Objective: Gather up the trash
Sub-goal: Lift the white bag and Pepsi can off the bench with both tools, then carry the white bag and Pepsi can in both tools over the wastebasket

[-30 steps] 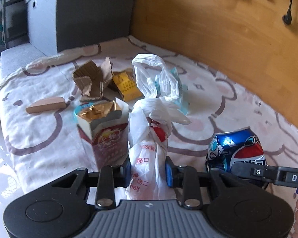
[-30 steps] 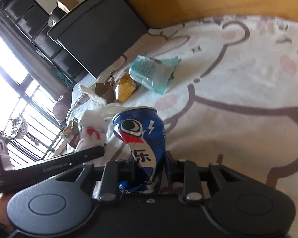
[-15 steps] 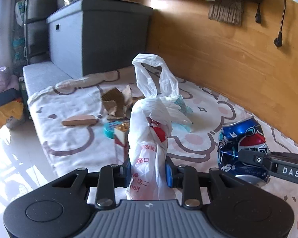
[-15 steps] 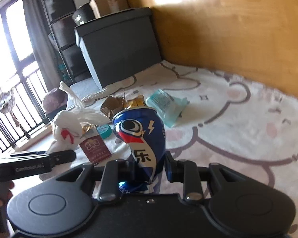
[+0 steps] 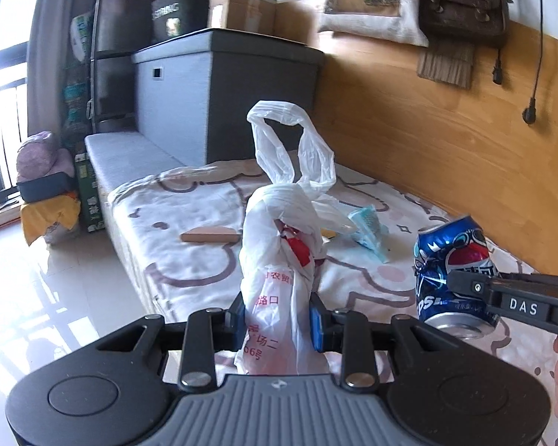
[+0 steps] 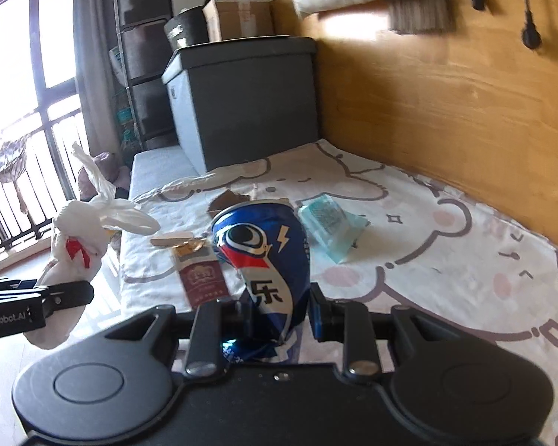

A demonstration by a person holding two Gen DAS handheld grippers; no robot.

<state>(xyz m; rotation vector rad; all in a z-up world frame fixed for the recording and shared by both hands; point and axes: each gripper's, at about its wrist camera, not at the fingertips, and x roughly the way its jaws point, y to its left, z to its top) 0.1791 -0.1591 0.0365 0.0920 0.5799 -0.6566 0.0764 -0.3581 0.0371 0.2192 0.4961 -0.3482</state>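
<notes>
Now left gripper [image 5: 277, 321] clamps knotted white plastic bag [image 5: 279, 260], red print, handles up, held above bedsheet [image 5: 189, 260]; right gripper [image 6: 277, 314] clamps dented blue Pepsi can [image 6: 266, 249]; only right view shows red cigarette pack [image 6: 201, 275] on sheet.

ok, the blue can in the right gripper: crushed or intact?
Crushed. The blue can is dented and creased in the right gripper; its wall looks crumpled in the left wrist view too.

A tall grey storage box [image 5: 227, 96] stands at twelve o'clock against a honey-coloured wooden wall panel [image 5: 420, 141], with a brown cardboard carton [image 6: 238, 18] on its lid. A dark leather satchel [image 5: 465, 11] hangs at one o'clock. A black-barred balcony railing [image 6: 15, 186] runs at nine o'clock above the glossy pale tiled floor [image 5: 55, 297].
</notes>
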